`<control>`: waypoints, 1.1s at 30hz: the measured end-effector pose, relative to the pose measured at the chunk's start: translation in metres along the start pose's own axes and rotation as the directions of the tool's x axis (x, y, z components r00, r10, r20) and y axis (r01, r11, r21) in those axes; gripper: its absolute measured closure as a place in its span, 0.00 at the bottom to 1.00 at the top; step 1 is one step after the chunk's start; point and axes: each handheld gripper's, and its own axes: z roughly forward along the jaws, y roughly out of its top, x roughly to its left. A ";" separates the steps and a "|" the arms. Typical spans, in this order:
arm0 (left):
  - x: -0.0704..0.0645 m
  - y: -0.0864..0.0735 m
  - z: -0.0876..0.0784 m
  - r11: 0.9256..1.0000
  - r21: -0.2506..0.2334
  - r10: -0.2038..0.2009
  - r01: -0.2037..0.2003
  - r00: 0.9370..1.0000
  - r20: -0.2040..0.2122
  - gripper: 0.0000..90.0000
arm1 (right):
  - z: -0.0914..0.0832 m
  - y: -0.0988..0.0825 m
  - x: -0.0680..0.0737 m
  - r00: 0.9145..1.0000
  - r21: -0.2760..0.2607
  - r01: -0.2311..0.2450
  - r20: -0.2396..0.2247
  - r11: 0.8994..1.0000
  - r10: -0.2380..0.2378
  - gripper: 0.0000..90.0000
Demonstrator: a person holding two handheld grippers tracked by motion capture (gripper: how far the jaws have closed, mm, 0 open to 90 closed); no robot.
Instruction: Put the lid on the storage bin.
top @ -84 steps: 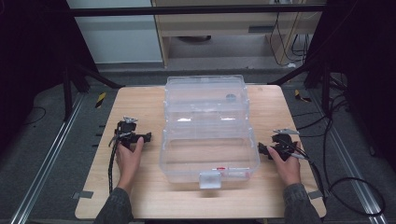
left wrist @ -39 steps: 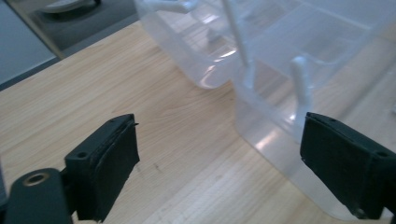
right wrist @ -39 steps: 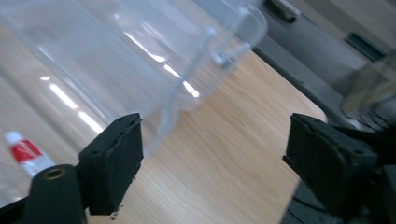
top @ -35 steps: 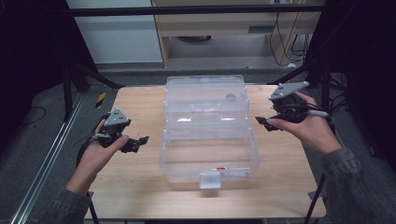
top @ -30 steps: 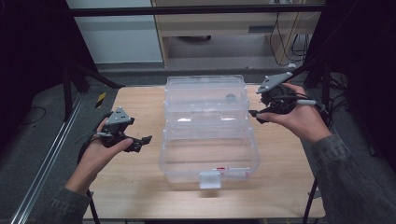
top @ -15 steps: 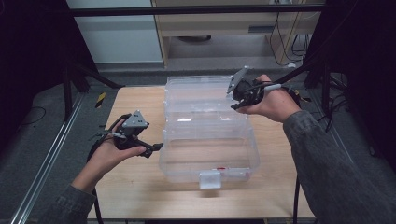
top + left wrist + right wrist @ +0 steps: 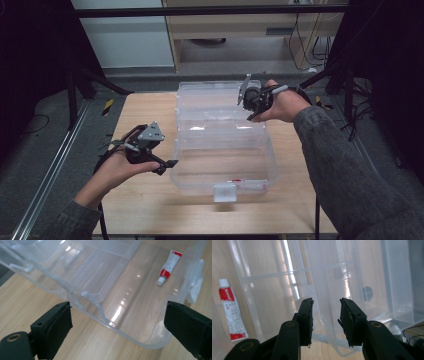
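A clear plastic storage box [image 7: 260, 150] lies open on the wooden table [image 7: 145, 110], its lid [image 7: 210, 95] folded back to the far side. A red and white tube [image 7: 168, 267] lies inside the base, also visible in the right gripper view as the tube [image 7: 232, 312]. My left gripper [image 7: 167, 166] is open wide beside the box's near left corner [image 7: 150, 343]. My right gripper [image 7: 250, 105] hovers at the lid's far right. Its jaws have just been closing, and a clear plastic wall [image 7: 327, 322] stands between them with a gap at each pad [image 7: 308, 315].
A white latch [image 7: 224, 192] sticks out from the box's front wall. Bare table lies left of the box and along the front edge. Black frame legs [image 7: 75, 85] and cables [image 7: 310, 55] stand on the floor beyond the table.
The right hand has swung left from the table's right side to the lid's far right corner. The left hand has drifted right toward the box's left wall.
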 end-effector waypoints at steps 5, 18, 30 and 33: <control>-0.012 0.007 0.002 0.999 -0.003 0.034 -0.034 0.999 0.020 0.08 | 0.003 0.002 0.000 0.999 0.027 0.039 -0.001 0.999 -0.039 0.75; -0.033 0.019 0.030 0.987 0.082 0.126 -0.138 0.983 0.132 0.12 | 0.004 -0.005 -0.003 0.998 0.015 0.053 -0.025 0.998 -0.053 0.90; -0.058 0.005 0.065 0.962 0.180 0.159 -0.206 0.956 0.248 0.21 | 0.005 -0.002 -0.001 0.998 0.024 0.061 -0.017 0.998 -0.060 0.90; -0.062 0.003 0.072 0.951 0.213 0.167 -0.224 0.952 0.258 0.33 | 0.006 -0.003 -0.001 0.998 0.018 0.062 -0.016 0.998 -0.061 0.90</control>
